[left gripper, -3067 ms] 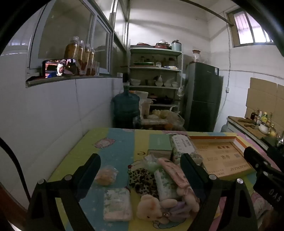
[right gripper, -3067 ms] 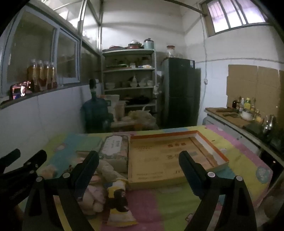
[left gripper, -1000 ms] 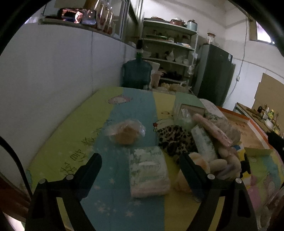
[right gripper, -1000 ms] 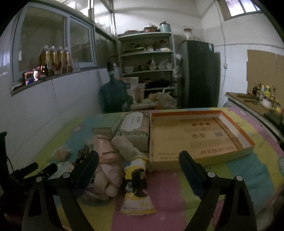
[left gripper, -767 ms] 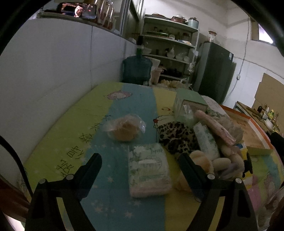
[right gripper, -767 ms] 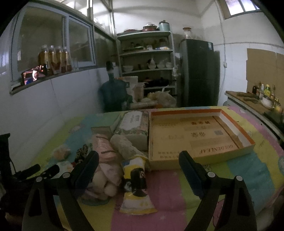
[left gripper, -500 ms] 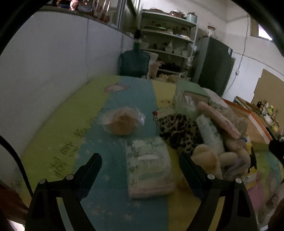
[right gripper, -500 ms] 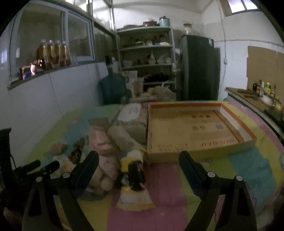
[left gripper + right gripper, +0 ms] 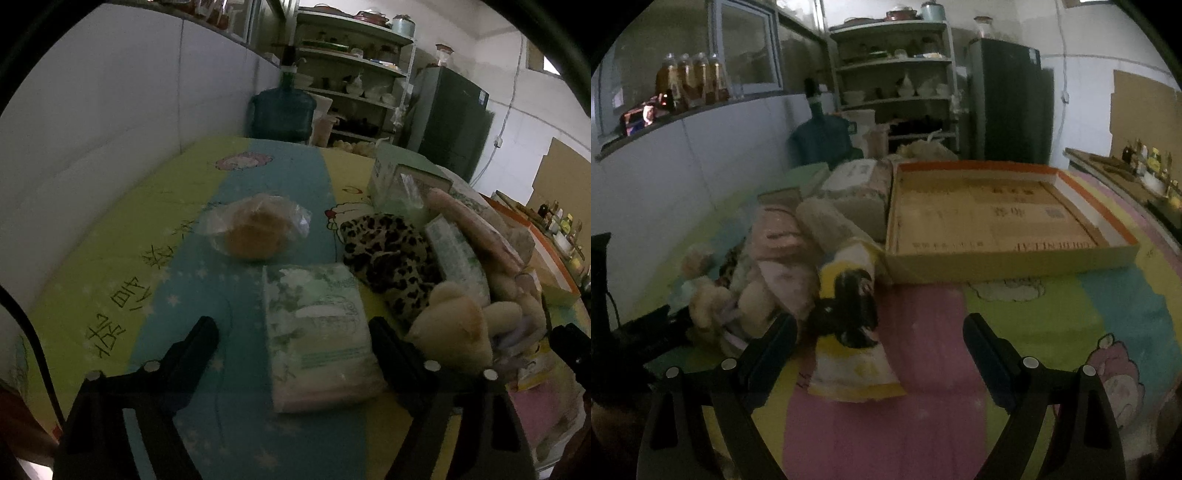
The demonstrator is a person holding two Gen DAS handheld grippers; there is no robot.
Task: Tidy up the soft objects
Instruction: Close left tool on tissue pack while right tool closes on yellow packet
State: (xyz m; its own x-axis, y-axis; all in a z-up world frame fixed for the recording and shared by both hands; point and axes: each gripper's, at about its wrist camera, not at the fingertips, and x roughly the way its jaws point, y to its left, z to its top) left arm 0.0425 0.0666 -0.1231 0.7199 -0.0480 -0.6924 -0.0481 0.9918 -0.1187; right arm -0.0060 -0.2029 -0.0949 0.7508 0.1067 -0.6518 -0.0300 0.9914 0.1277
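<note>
In the left wrist view my left gripper [image 9: 293, 330] is open and empty, its jaws on either side of a green and white tissue pack [image 9: 319, 332] lying flat on the table. Beyond it lie a bagged orange sponge [image 9: 255, 232], a leopard-print cloth [image 9: 391, 251] and a cream plush toy [image 9: 454, 325]. In the right wrist view my right gripper [image 9: 881, 336] is open and empty, low over a yellow and white cloth with a black figure [image 9: 849, 314]. A pile of pink and floral soft things [image 9: 783, 254] lies left of it.
A shallow cardboard box with an orange rim [image 9: 1001, 214] sits at the right of the table. A green box [image 9: 402, 177] and a wrapped pack [image 9: 857, 184] stand behind the pile. A water jug [image 9: 282, 110], shelves and a fridge [image 9: 1008, 99] lie beyond the cartoon-print tablecloth [image 9: 147, 229].
Both grippers have come down and forward toward the table. The tissue pack now sits between the left jaws, and the yellow cloth is close under the right gripper.
</note>
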